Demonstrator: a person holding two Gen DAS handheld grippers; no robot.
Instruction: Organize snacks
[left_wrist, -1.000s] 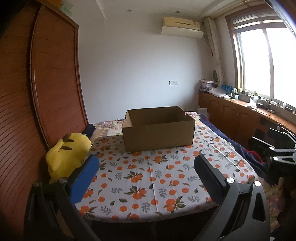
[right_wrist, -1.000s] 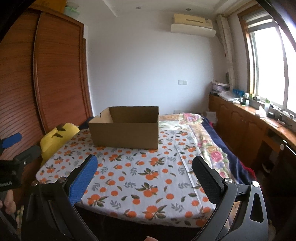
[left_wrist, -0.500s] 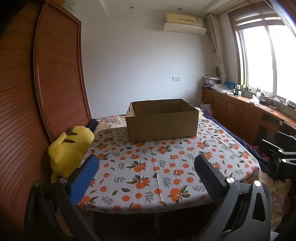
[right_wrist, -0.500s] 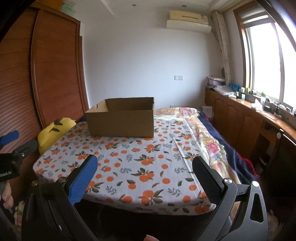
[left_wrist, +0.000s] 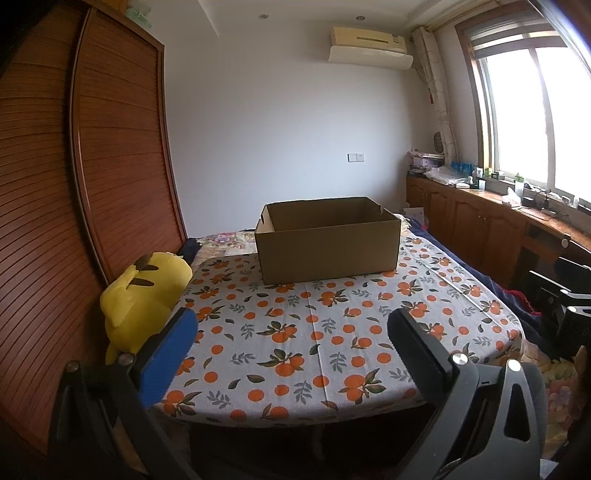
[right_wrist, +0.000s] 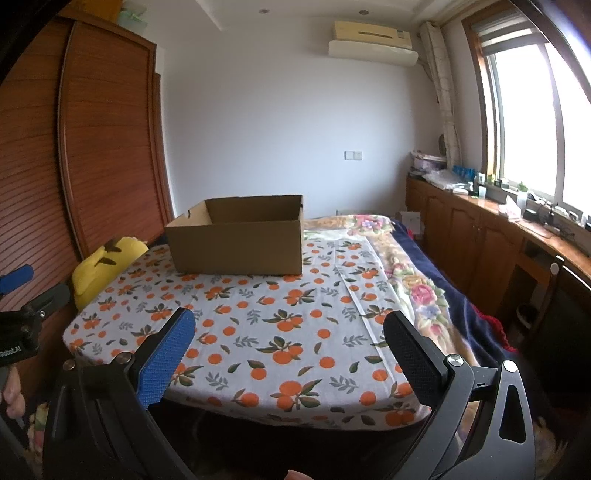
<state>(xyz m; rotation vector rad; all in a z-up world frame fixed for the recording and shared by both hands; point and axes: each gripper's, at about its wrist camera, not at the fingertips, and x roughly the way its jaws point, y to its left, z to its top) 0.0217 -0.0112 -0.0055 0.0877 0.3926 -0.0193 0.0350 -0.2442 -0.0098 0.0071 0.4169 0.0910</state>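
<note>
Left gripper (left_wrist: 291, 325): fingers spread wide apart, nothing between them; it hangs off the near edge of the table, pointed toward the box.
Left blue pad (left_wrist: 166, 354): bare, touching nothing.
Right gripper (right_wrist: 288, 328): fingers likewise set wide apart and empty; it hangs off the near edge of the table, further to the right side of the room.
Other gripper as seen from the right wrist: the left tool's blue tip and black body show at the far left edge (right_wrist: 22, 310), with part of a hand (right_wrist: 11, 391) below it.
Table (left_wrist: 332, 373): covered by a cloth printed with oranges and leaves; its near half is bare cloth.
Cardboard box (left_wrist: 327, 242): open-topped, upright, on the far part of the table, well apart from both grippers. The inner walls that show are bare; the floor of the box is hidden from both views.
Snacks: none visible in either view, neither on the cloth nor in any gripper; whether any lie in the box I cannot tell.
Yellow plush toy (left_wrist: 142, 295): off the table's left edge, against the wooden wardrobe (left_wrist: 85, 177).
Progress: judged at the very start. Nothing is held and no snack is seen placed.
Left to do: apparently everything, meaning find the snacks, pick them up and put them in order, most likely in the box.
</note>
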